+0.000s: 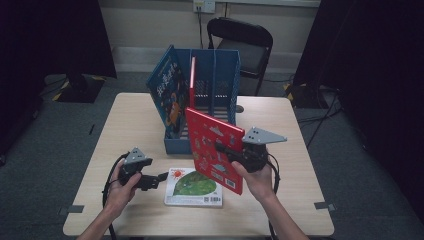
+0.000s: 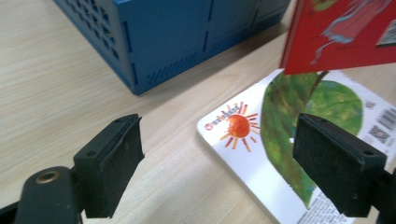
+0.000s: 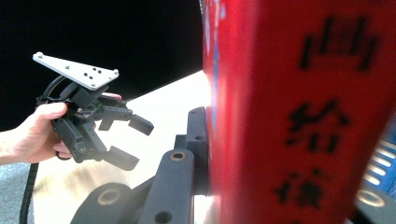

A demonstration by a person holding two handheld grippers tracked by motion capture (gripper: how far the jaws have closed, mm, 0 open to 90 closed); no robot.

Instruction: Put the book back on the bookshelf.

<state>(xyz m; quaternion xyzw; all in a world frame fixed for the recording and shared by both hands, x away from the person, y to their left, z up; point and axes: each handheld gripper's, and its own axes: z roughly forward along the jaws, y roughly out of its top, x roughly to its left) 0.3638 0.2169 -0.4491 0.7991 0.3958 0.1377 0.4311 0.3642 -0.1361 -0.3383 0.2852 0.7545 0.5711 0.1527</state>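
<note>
My right gripper (image 1: pixel 221 148) is shut on a red picture book (image 1: pixel 212 145) and holds it tilted above the table, just in front of the blue file rack (image 1: pixel 220 75). In the right gripper view the book's red spine (image 3: pixel 289 116) sits against my left jaw. A white book with a green shape and an orange sun (image 1: pixel 192 187) lies flat on the table below the red book. My left gripper (image 1: pixel 161 177) is open and low, pointing at the white book's left edge (image 2: pixel 243 140), with nothing between its pads (image 2: pixel 116 168).
The rack holds a blue book (image 1: pixel 167 90) leaning in its left slot and a thin red book (image 1: pixel 192 82) standing upright. A black chair (image 1: pixel 242 45) stands behind the wooden table (image 1: pixel 135 120). The rack's blue wall (image 2: pixel 187 37) is close ahead of the left gripper.
</note>
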